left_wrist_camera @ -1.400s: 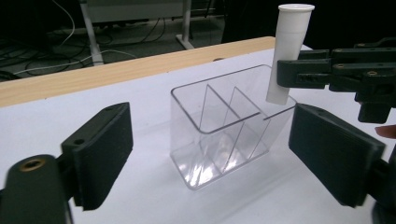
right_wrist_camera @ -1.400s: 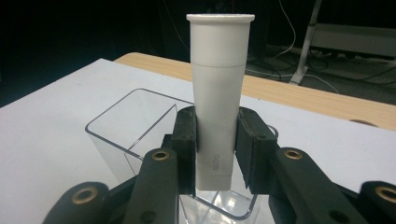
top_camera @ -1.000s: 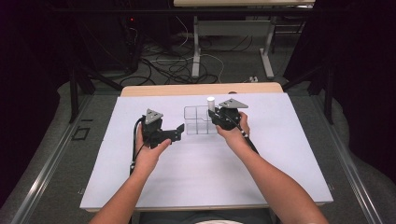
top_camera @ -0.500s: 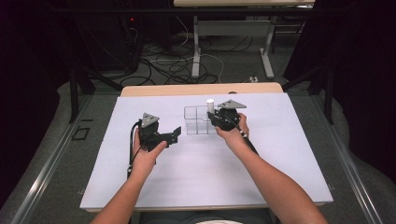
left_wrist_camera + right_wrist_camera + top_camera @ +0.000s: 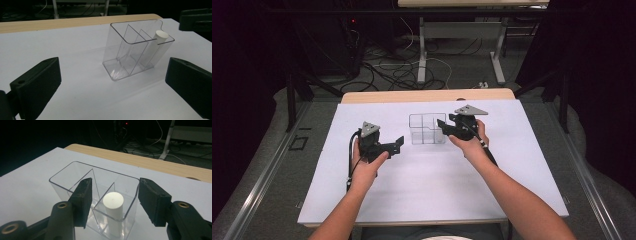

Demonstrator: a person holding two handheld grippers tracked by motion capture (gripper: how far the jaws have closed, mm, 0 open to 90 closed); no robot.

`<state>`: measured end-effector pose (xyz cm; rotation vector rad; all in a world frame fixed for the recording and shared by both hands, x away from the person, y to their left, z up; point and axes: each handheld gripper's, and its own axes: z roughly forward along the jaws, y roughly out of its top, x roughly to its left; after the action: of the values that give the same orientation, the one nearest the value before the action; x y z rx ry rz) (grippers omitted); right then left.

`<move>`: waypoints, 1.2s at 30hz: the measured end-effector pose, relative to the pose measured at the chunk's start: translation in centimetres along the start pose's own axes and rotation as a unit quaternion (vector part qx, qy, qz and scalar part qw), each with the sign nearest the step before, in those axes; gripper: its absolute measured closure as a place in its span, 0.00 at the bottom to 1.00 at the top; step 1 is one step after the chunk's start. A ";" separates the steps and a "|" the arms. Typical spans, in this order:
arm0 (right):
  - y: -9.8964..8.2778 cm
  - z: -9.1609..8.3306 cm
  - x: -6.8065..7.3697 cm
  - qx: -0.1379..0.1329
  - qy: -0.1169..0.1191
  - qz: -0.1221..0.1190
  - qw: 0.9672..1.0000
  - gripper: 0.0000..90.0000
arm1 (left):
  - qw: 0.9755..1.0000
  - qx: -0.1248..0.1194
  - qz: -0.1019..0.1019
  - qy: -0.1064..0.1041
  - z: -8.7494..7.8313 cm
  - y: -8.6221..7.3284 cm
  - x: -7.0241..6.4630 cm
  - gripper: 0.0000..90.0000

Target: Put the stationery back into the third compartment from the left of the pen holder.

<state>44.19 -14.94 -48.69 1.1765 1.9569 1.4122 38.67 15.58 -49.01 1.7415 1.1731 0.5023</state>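
Observation:
A clear plastic organizer (image 5: 427,129) with several compartments stands on the white table cover (image 5: 422,185). A white cylinder (image 5: 113,202) stands upright in the compartment nearest my right gripper, its top level with the rim. My right gripper (image 5: 116,187) hovers just over that corner. Its jaws have just been opening, and the pads stand apart from the cylinder on either side. In the high view my right gripper (image 5: 443,126) is at the organizer's right edge. My left gripper (image 5: 398,144) is open and holds nothing, left of the organizer (image 5: 135,55) and aimed at it, with the cylinder (image 5: 160,37) on the far side.
The wooden table edge (image 5: 427,95) runs behind the white cover. Beyond it are table legs and loose cables (image 5: 412,70) on a dark floor. The other gripper (image 5: 195,20) shows at the top right of the left gripper view.
The white cylinder, held above the organizer before, now stands down inside a compartment. The right gripper's jaws have opened off it and the hand has drawn back slightly. The left hand has stayed put.

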 end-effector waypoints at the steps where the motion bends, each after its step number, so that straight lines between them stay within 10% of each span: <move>1: 0.0 -0.4 -0.1 0.001 0.000 -0.001 1.000 0.46 | 1.000 -0.003 0.001 0.001 0.0 0.0 0.1 0.00; 19: -2.2 -6.6 -4.0 0.029 -0.043 0.004 0.999 0.16 | 1.000 -0.007 -0.012 0.012 -0.6 -0.3 1.2 0.00; 36: -5.0 -7.3 -7.4 0.044 -0.089 0.025 0.995 0.02 | 1.000 -0.003 -0.010 0.021 -0.4 -0.8 2.3 0.00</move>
<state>40.67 -25.58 -51.41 1.3495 1.8945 1.2105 39.04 17.81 -49.93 1.7203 1.2167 0.5325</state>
